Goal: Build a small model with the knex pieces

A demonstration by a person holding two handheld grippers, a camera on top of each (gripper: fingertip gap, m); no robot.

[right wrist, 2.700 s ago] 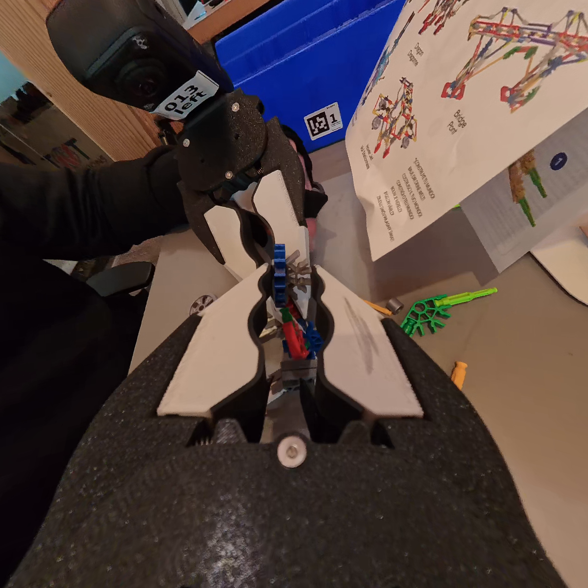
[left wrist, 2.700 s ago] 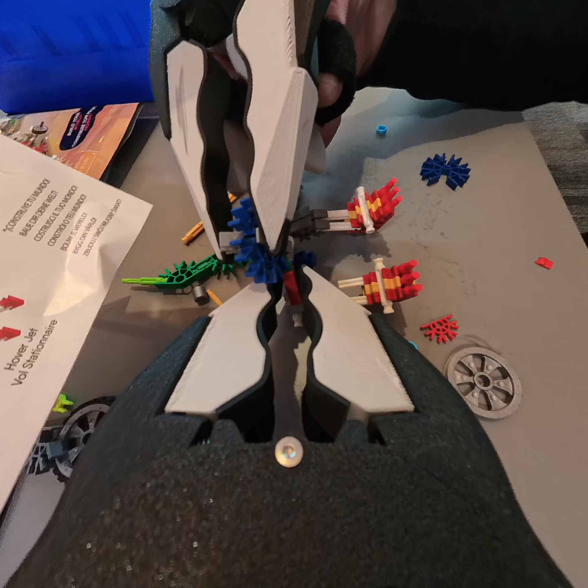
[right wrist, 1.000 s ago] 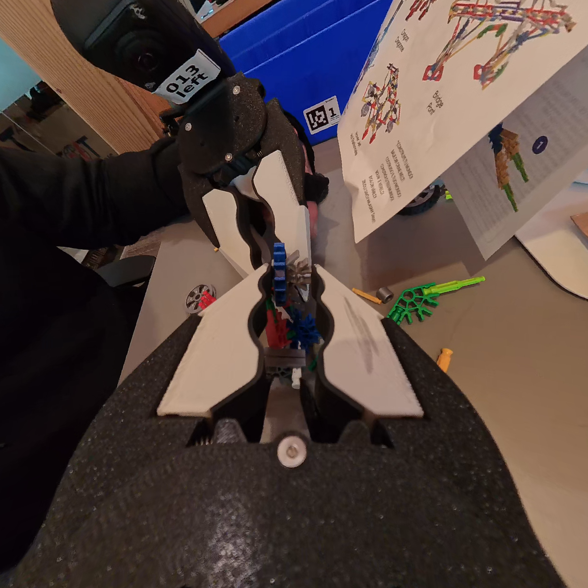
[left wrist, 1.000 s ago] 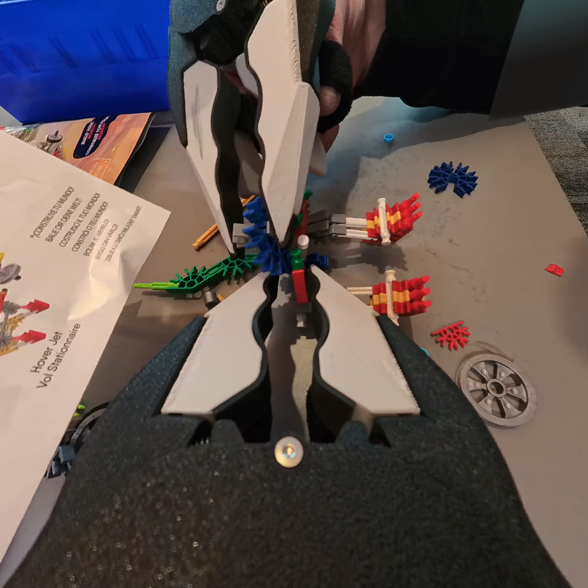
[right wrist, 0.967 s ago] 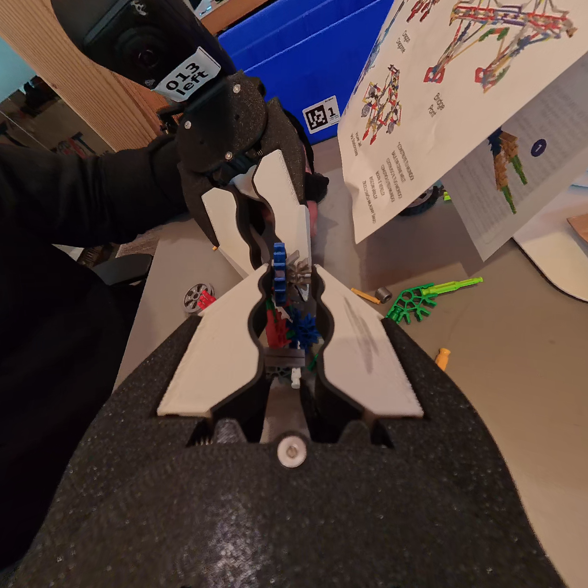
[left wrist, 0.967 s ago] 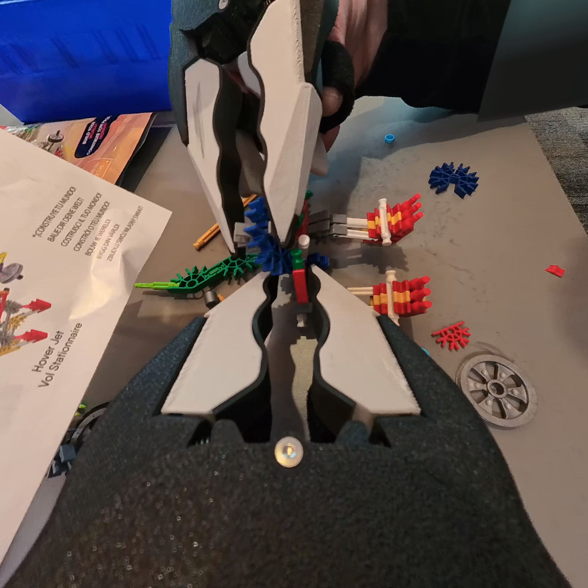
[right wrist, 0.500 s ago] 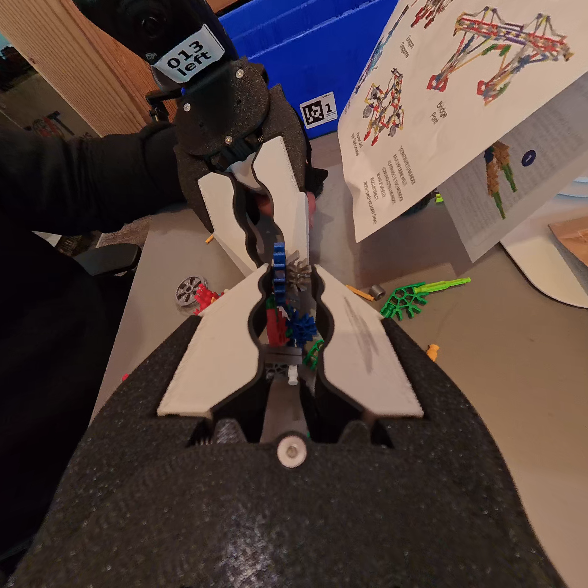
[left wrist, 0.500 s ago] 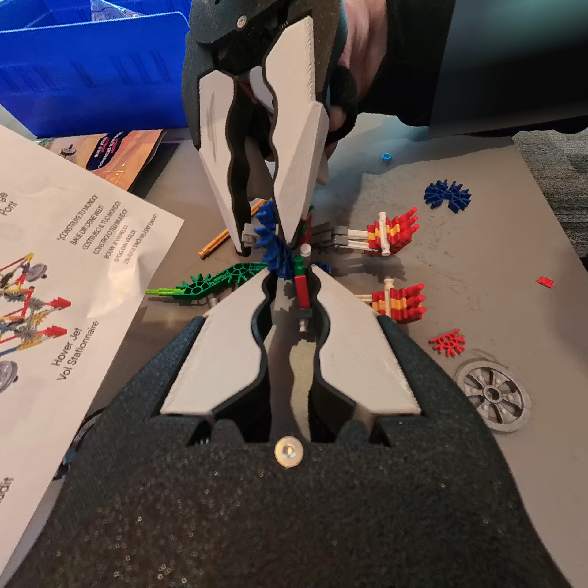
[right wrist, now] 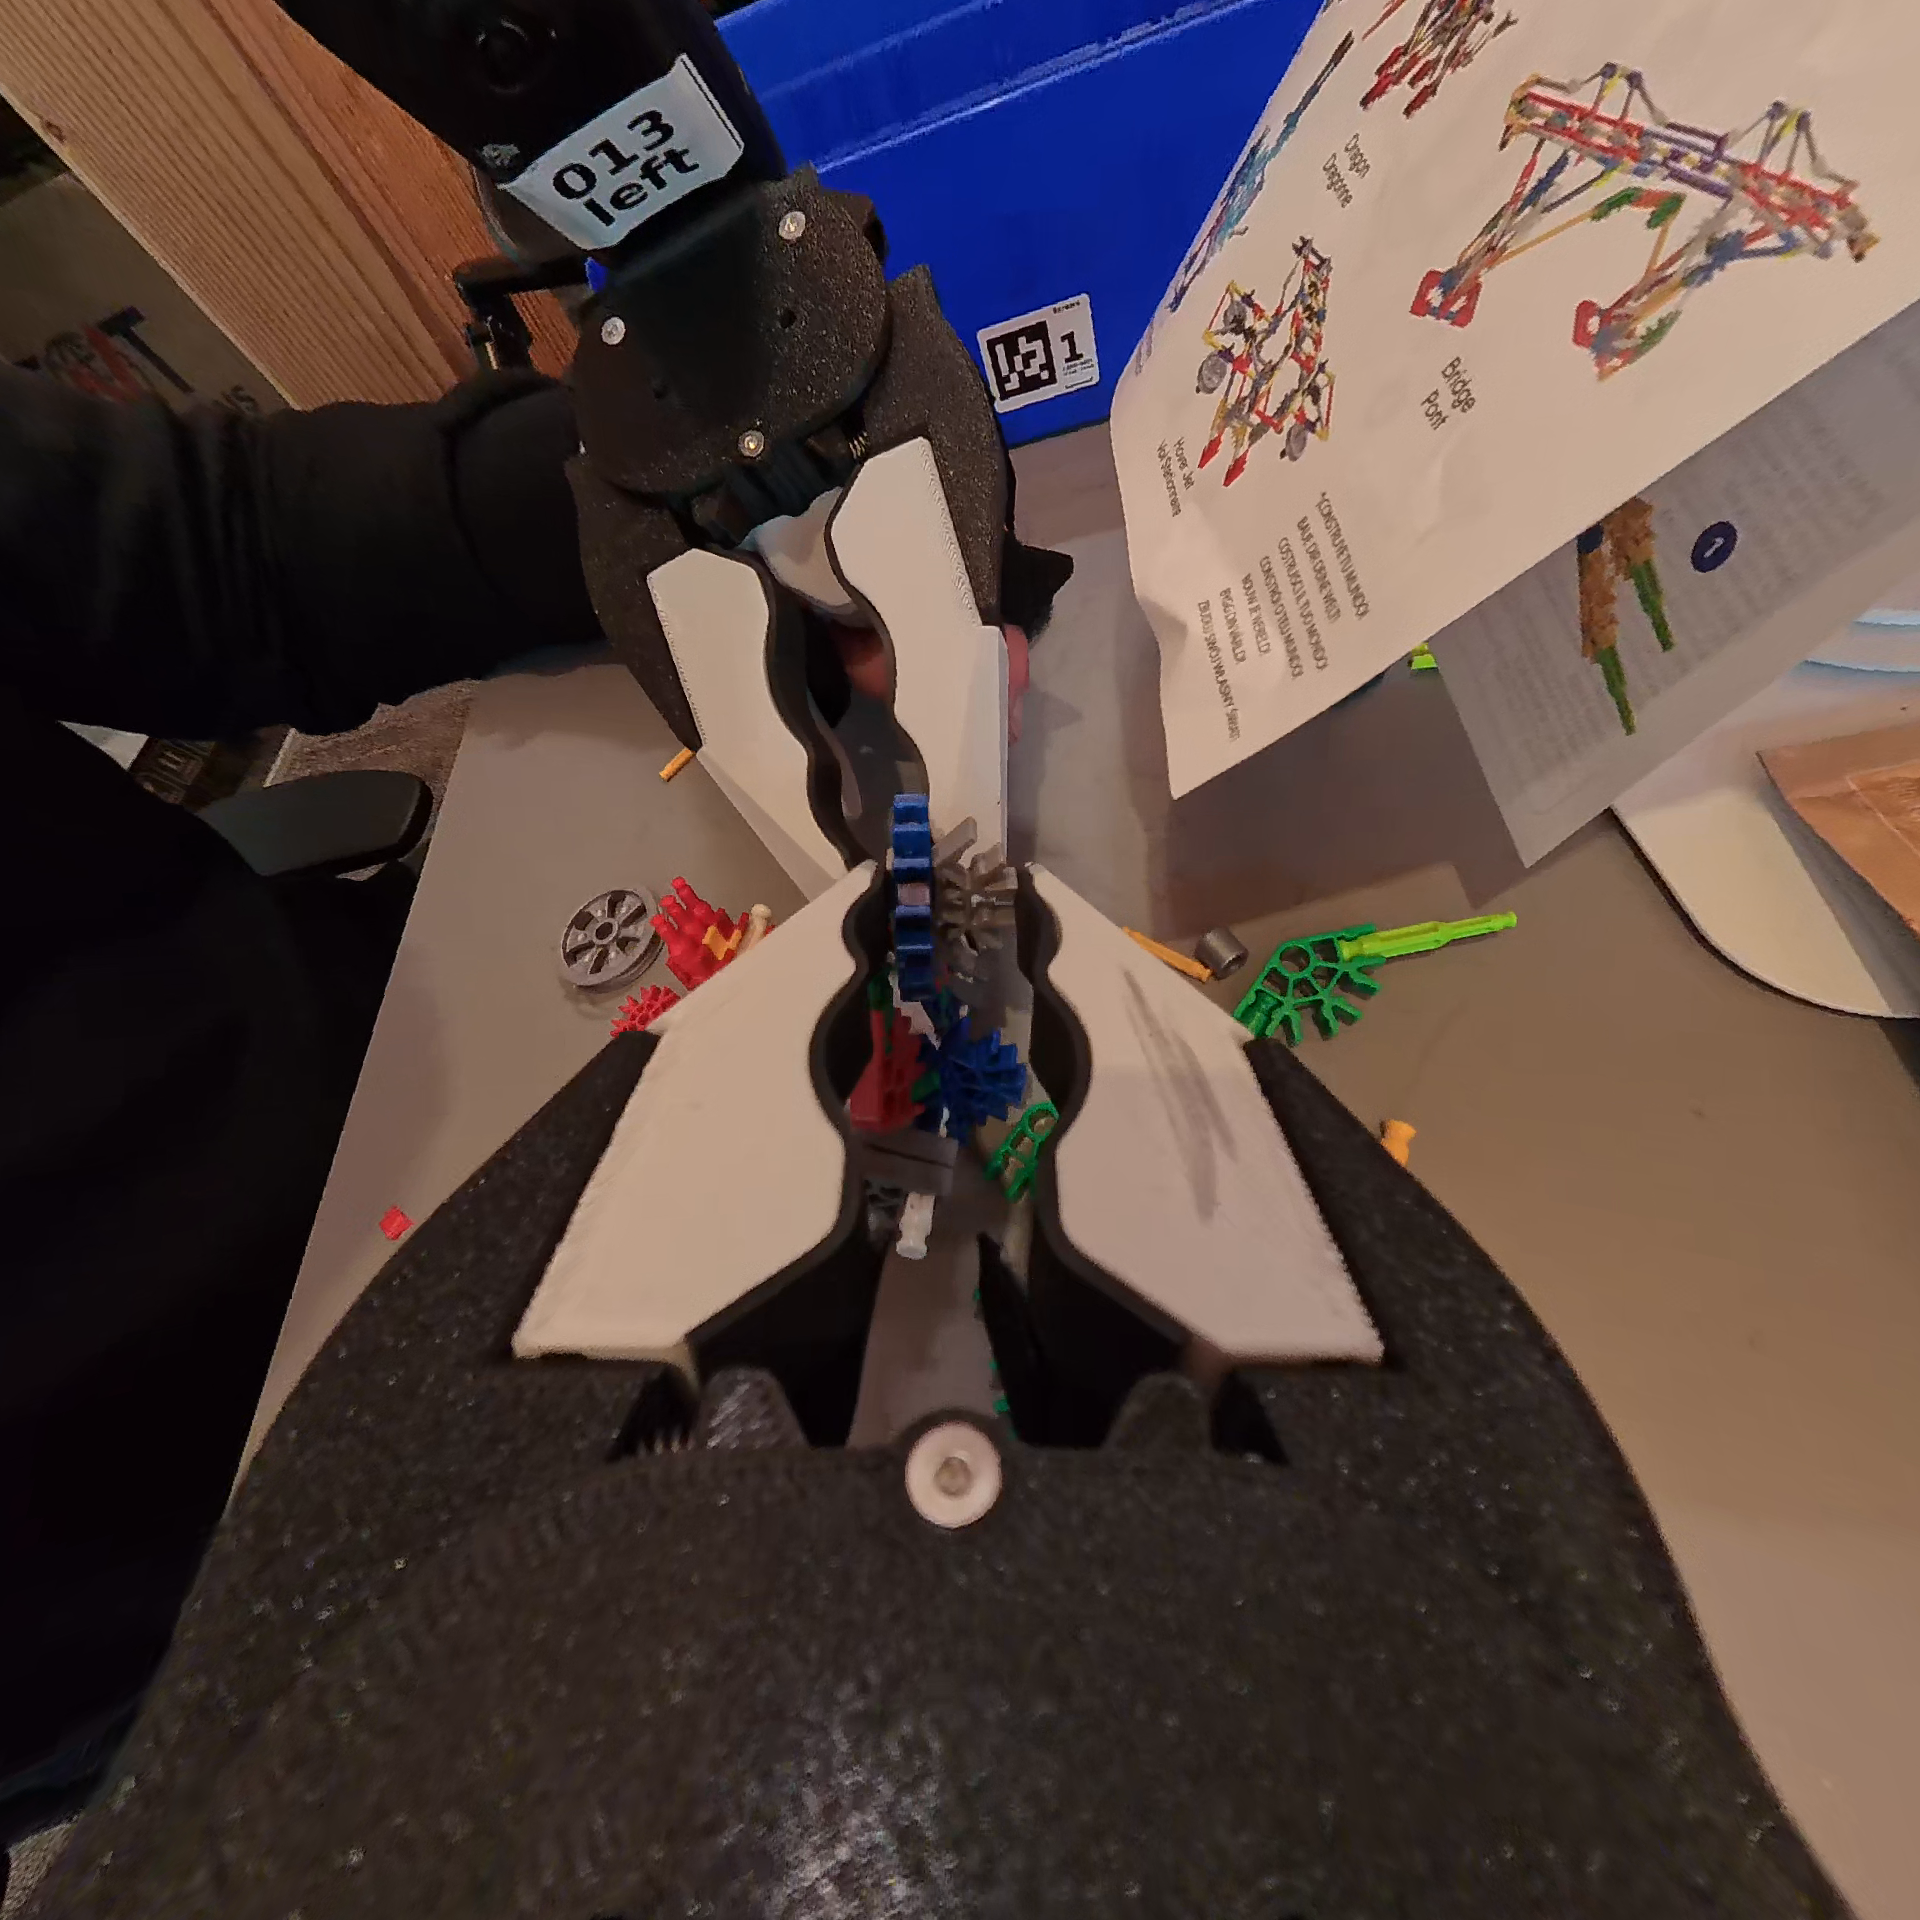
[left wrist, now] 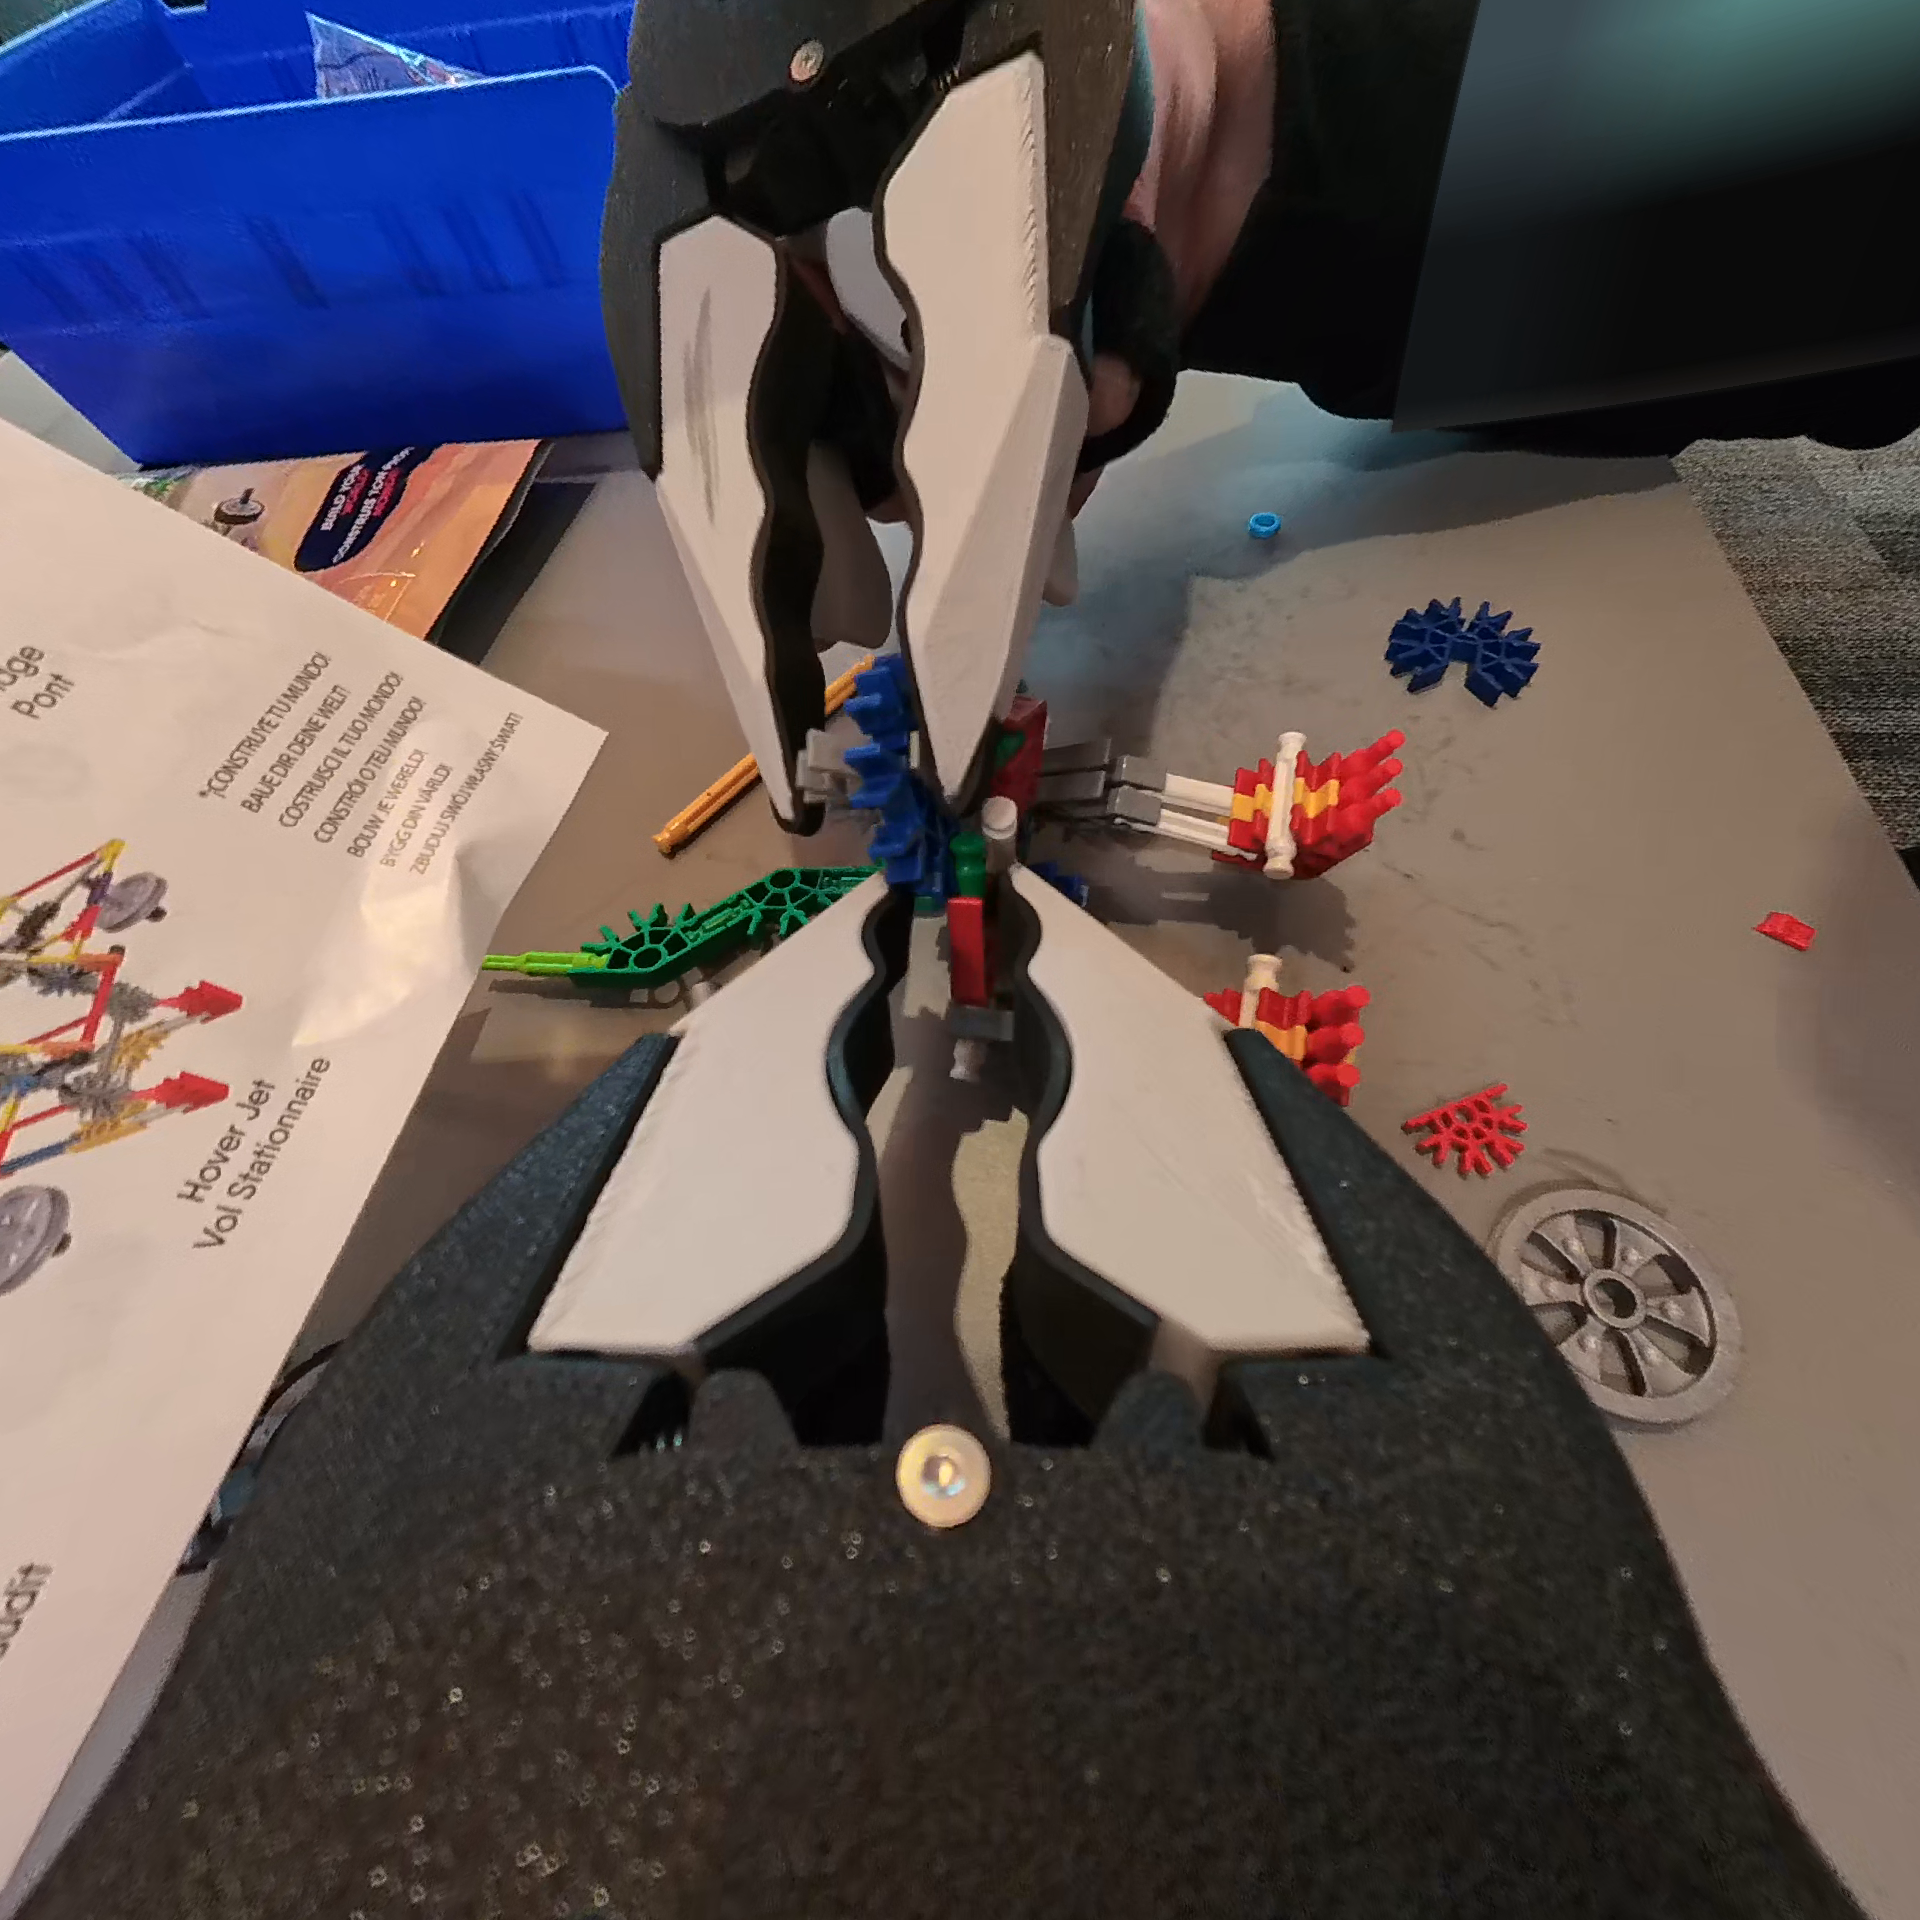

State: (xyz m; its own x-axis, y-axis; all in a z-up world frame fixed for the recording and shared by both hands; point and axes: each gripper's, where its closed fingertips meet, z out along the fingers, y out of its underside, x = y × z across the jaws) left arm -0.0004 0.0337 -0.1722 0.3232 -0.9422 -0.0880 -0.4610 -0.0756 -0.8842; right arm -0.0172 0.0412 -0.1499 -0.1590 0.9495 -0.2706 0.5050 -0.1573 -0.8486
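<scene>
A small construction-toy model hangs between both grippers above the grey table. My left gripper is shut on its red and green rod part. My right gripper is shut on its blue gear and grey snowflake connector. In the left wrist view the right gripper comes down from above onto the blue gear. In the right wrist view the left gripper reaches in from the top. Two red flame-like bundles stick out on white rods to the right.
A white instruction sheet lies at the left, with a blue bin behind it. Loose on the table are a green connector with a lime rod, a grey wheel, a red snowflake piece, blue connectors and an orange rod. The grippers are tip to tip, or close to it. The red snowflake piece sits 10 cm or so from the ends of my left fingers. My right wrist view looks at it from another angle.
Both grippers keep their hold on the model. Both views have tilted up and drawn back a little, so more of the blue bin and the table beside the model shows.
</scene>
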